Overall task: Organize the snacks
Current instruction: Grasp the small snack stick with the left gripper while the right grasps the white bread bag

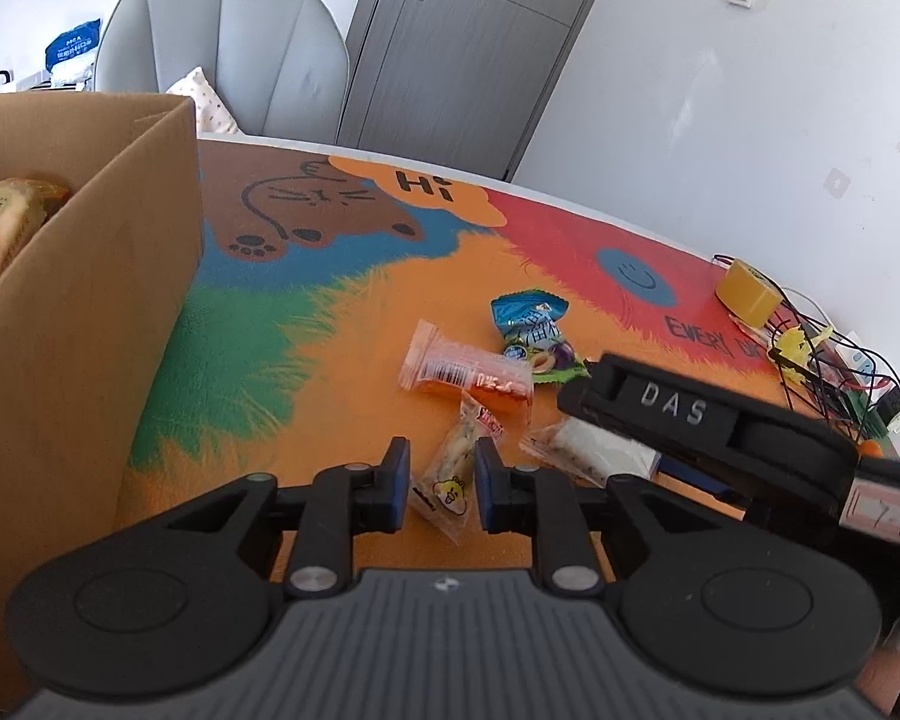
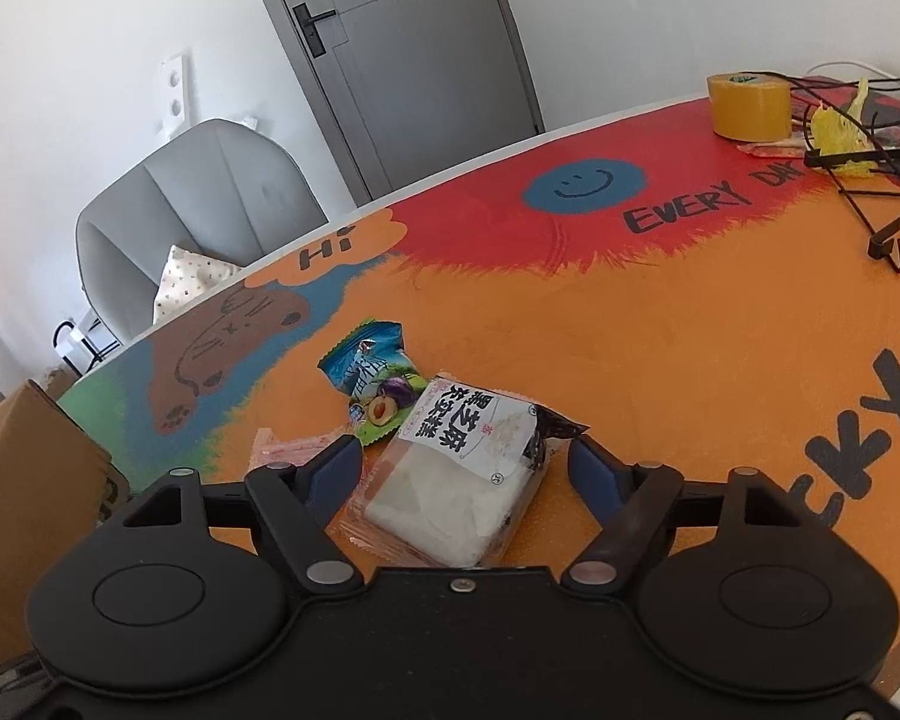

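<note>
Left hand-held gripper: jaws parted around small chick-print packet, not clamped
Right hand-held gripper: spread wide astride white cake packet
Bench: colourful mat

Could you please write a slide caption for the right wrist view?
Right gripper, jaws open, straddles a white sesame cake packet on the colorful table mat.

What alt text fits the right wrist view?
The right gripper, jaws open, straddles a white cake packet on the colourful table mat. A plum candy packet lies just beyond, a tape roll far right.
</note>
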`<action>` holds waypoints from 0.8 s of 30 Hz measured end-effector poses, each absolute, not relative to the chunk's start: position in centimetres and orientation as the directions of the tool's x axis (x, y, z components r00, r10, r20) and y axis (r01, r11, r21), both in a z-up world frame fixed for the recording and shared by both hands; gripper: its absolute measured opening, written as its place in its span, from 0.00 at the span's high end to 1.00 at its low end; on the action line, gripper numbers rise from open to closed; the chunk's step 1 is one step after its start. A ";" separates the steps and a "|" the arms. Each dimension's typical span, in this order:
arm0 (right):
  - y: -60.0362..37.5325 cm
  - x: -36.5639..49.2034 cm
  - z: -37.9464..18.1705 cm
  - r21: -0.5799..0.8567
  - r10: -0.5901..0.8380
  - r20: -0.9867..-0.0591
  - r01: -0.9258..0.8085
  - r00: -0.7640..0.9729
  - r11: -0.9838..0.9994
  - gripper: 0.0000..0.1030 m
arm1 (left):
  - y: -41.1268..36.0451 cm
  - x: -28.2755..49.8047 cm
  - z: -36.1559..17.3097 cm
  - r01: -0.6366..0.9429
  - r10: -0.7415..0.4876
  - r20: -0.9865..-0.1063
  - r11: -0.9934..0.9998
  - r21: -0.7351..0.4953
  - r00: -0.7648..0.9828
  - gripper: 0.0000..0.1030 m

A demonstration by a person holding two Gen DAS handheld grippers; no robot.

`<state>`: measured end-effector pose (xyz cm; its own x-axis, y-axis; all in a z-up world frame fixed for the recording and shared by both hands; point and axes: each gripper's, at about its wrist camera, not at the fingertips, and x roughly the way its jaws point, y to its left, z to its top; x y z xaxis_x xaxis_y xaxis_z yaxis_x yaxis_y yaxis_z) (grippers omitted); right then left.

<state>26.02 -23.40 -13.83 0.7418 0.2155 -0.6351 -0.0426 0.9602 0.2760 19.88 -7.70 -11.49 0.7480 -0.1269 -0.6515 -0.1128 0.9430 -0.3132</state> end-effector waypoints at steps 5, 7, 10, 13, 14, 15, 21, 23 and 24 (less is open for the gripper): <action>-24.2 25.3 -13.7 0.269 0.204 -0.632 -0.036 0.748 0.962 0.45 | -8.0 19.9 -11.5 -0.115 -0.121 -0.646 0.943 -0.311 0.754 0.68; -24.7 24.9 -13.7 0.275 0.206 -0.633 -0.032 0.746 0.961 0.49 | -8.4 19.9 -11.6 -0.105 -0.121 -0.639 0.947 -0.304 0.760 0.62; -25.5 24.1 -13.8 0.283 0.207 -0.626 -0.029 0.752 0.959 0.51 | -9.1 20.3 -12.0 -0.097 -0.121 -0.649 0.952 -0.291 0.751 0.62; -26.3 23.4 -13.8 0.288 0.207 -0.621 -0.025 0.756 0.957 0.51 | -10.0 20.5 -12.3 -0.090 -0.101 -0.651 0.963 -0.254 0.752 0.62; -26.7 23.2 -13.8 0.292 0.208 -0.620 -0.024 0.757 0.956 0.51 | -10.4 20.6 -12.3 -0.091 -0.088 -0.653 0.968 -0.235 0.752 0.62; -26.9 23.0 -13.8 0.296 0.209 -0.619 -0.022 0.757 0.955 0.51 | -10.6 20.6 -12.3 -0.091 -0.082 -0.653 0.970 -0.226 0.753 0.62; -27.6 22.2 -13.4 0.277 0.184 -0.618 -0.007 0.764 0.961 0.49 | -11.2 20.4 -12.3 -0.084 -0.071 -0.660 0.976 -0.201 0.747 0.83; -27.5 22.2 -13.4 0.279 0.196 -0.613 -0.023 0.765 0.960 0.48 | -11.1 20.1 -12.0 -0.084 -0.075 -0.647 0.974 -0.212 0.759 0.84; -27.4 22.2 -13.3 0.281 0.204 -0.610 -0.032 0.766 0.959 0.46 | -11.0 20.0 -11.7 -0.085 -0.072 -0.638 0.974 -0.211 0.767 0.84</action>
<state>22.20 -27.41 -13.32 0.7657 0.2038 -0.6101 -0.0315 0.9592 0.2809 19.95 -11.04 -11.73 0.7667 -0.0720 -0.6379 -0.0845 0.9737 -0.2115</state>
